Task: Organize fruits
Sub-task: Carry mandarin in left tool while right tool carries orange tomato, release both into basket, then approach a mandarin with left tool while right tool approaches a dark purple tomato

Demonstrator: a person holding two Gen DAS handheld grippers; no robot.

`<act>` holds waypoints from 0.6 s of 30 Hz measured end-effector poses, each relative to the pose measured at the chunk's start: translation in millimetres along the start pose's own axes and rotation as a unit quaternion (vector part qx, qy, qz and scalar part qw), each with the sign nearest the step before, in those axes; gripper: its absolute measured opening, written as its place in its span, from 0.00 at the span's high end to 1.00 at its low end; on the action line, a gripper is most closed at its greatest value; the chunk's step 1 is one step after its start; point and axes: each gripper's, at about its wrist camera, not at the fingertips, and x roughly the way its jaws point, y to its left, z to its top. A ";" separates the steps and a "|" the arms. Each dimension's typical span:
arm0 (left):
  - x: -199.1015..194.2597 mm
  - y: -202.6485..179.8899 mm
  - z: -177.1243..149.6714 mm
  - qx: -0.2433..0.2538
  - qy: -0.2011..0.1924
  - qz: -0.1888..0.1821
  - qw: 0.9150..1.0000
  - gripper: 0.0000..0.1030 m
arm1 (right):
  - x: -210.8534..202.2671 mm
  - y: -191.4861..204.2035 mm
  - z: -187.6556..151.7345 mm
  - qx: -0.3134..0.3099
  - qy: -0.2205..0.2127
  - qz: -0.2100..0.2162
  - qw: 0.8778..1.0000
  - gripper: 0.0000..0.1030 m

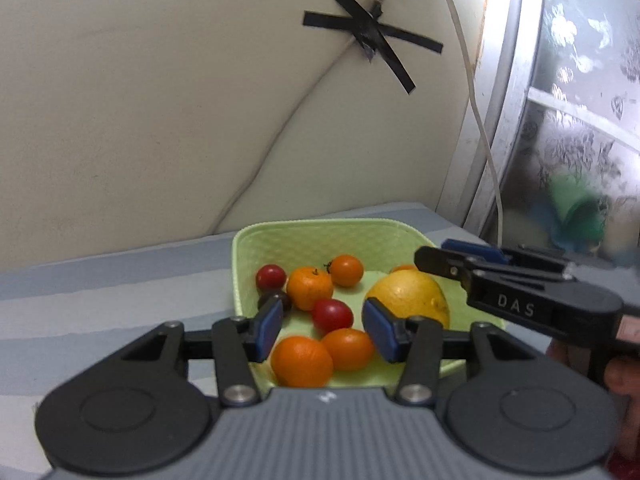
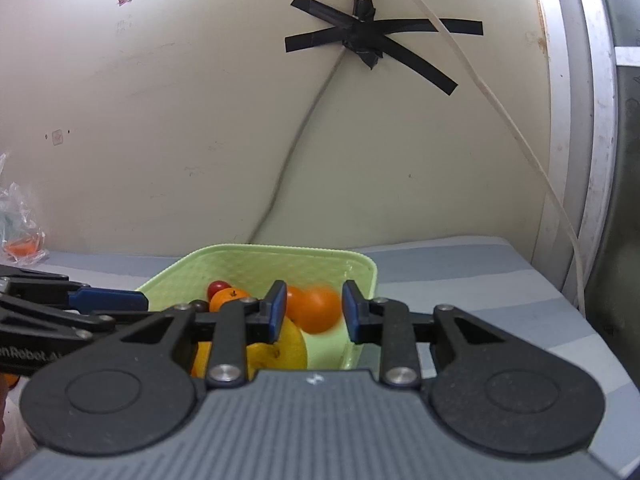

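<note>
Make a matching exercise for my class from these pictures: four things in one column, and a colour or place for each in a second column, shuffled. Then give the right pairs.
Things
1. basket
2. large citrus fruit
3. tape cross
4. plastic bag

Colour or place
A. black, stuck on the wall
B. pale green, holding the fruit
C. clear and crinkled, at the far left edge of the right wrist view
D. yellow, lying in the basket under the right claw

Right pairs: 1-B, 2-D, 3-A, 4-C
</note>
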 end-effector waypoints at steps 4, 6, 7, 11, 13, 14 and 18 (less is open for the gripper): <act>-56.6 22.9 7.8 -0.026 -0.055 0.004 0.998 0.55 | -11.3 -2.1 3.7 0.002 -0.020 0.001 1.000 0.68; -91.0 39.2 5.0 -0.046 -0.080 0.022 0.995 0.55 | -25.2 0.0 6.5 0.002 -0.036 0.007 0.999 0.68; -108.4 49.1 1.3 -0.056 -0.090 0.036 0.994 0.55 | -35.2 2.3 7.7 0.004 -0.043 0.015 0.999 0.68; -159.1 80.0 -32.0 -0.087 -0.096 0.098 0.987 0.55 | -69.1 18.0 5.4 0.012 -0.056 0.065 0.996 0.68; -170.8 91.0 -53.1 -0.108 -0.081 0.120 0.984 0.55 | -82.0 29.9 -1.6 0.009 -0.051 0.090 0.995 0.68; -174.3 95.4 -64.2 -0.118 -0.074 0.126 0.982 0.55 | -86.8 39.1 -6.9 0.006 -0.041 0.105 0.994 0.68; -174.9 103.9 -92.4 -0.143 -0.054 0.115 0.981 0.48 | -88.4 78.4 -25.0 -0.025 0.003 0.156 0.987 0.68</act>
